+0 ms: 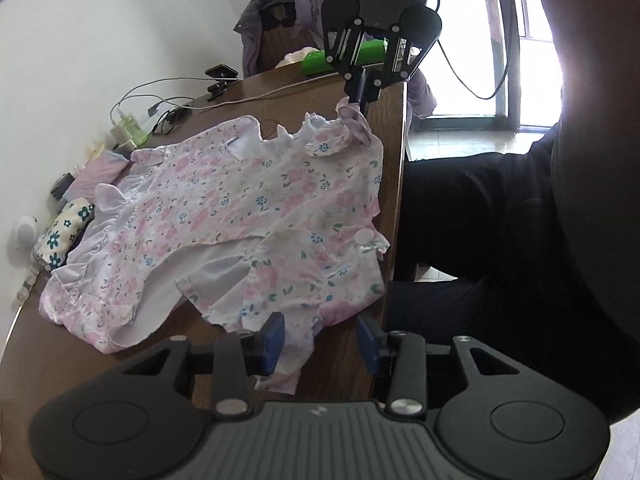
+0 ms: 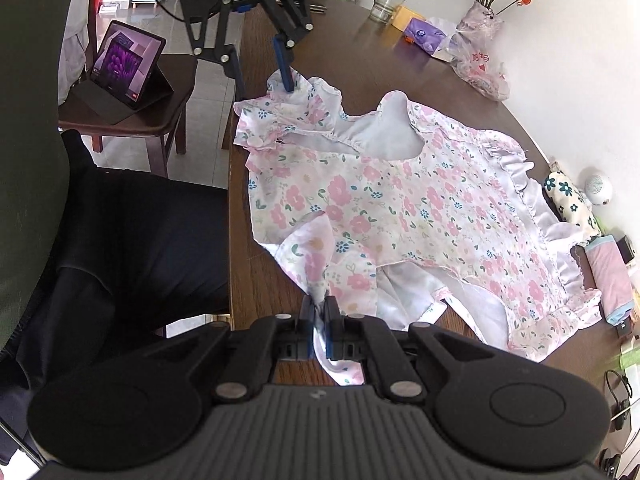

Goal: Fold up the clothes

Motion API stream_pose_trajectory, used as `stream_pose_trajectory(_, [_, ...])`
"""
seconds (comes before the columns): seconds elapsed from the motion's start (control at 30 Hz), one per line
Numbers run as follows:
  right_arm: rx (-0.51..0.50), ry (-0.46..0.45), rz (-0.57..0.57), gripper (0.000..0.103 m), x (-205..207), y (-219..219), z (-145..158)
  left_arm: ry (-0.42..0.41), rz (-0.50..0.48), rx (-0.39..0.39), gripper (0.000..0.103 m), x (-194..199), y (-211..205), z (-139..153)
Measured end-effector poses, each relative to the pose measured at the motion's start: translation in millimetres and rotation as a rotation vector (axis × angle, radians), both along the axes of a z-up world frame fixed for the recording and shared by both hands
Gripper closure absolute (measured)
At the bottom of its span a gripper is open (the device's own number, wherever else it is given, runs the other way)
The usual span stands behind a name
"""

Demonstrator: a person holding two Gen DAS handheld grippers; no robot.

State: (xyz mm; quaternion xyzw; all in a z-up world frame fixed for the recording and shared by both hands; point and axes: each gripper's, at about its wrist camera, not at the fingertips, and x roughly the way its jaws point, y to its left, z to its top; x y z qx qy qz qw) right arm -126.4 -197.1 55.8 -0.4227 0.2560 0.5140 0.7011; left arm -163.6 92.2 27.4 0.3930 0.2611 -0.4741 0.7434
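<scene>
The right gripper point(image 2: 319, 312) has its jaws clenched on a bunched corner of the floral dress point(image 2: 400, 208), which lies spread across the brown table point(image 2: 360, 72). The left gripper point(image 1: 320, 340) hovers low over the opposite corner, jaws released, cloth lying between them.

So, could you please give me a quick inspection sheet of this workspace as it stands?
Surface: brown wooden table, mostly covered.
Job's things: floral garment spread flat, unfolded.
Clutter: drinking glass, flower vase, floral pouch, folded pink cloth, green box.
Grippers: right gripper shut on a garment corner; left gripper open, fingers either side of the fabric edge.
Cables: white charger cables near the wall.
Surroundings: tablet on a chair; window.
</scene>
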Motion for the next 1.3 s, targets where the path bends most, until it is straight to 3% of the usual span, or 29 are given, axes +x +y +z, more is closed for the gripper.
stream_pose_trajectory(0.07, [0.005,0.004,-0.006,0.099,1,-1,0,0.005,-0.019,0.018,0.087,9,0,1])
stream_pose_trajectory(0.13, [0.015,0.009,-0.014,0.099,3,-2,0,0.0,-0.042,0.034,0.098,16,-1,-1])
stream_pose_trajectory(0.2, [0.023,0.011,-0.021,0.099,5,-2,-1,-0.003,-0.055,0.043,0.1,20,-4,-2])
stream_pose_trajectory(0.33, [0.069,0.082,-0.039,0.1,8,-9,10,0.087,-0.016,0.007,0.103,29,-4,12])
stream_pose_trajectory(0.53, [0.149,0.217,-0.066,0.1,12,-22,32,0.256,0.032,-0.182,0.103,25,12,45])
stream_pose_trajectory(0.67, [0.231,0.287,-0.104,0.1,22,-40,41,0.268,0.092,-0.334,0.103,50,24,65])
stream_pose_trajectory(0.77, [0.332,0.285,-0.186,0.1,59,-51,49,0.273,0.138,-0.449,0.103,88,28,72])
stream_pose_trajectory(0.83, [0.38,0.277,-0.264,0.1,89,-53,51,0.271,0.164,-0.48,0.103,118,26,72])
stream_pose_trajectory(0.93, [0.397,0.272,-0.37,0.1,130,-49,48,0.28,0.214,-0.493,0.103,168,20,69])
stream_pose_trajectory(1.03, [0.349,0.252,-0.446,0.1,157,-37,39,0.269,0.27,-0.423,0.103,206,10,58])
stream_pose_trajectory(1.1, [0.317,0.238,-0.496,0.1,175,-30,33,0.304,0.311,-0.376,0.103,224,6,43])
stream_pose_trajectory(1.17, [0.285,0.224,-0.547,0.097,193,-23,27,0.314,0.35,-0.317,0.097,234,-1,28])
stream_pose_trajectory(1.2, [0.268,0.217,-0.572,0.093,202,-19,24,0.294,0.38,-0.298,0.095,235,-3,22])
stream_pose_trajectory(1.27, [0.238,0.199,-0.621,0.078,218,-13,17,0.256,0.457,-0.3,0.082,234,2,20])
stream_pose_trajectory(1.3, [0.244,0.156,-0.639,0.07,206,-23,8,0.237,0.496,-0.302,0.077,233,6,19])
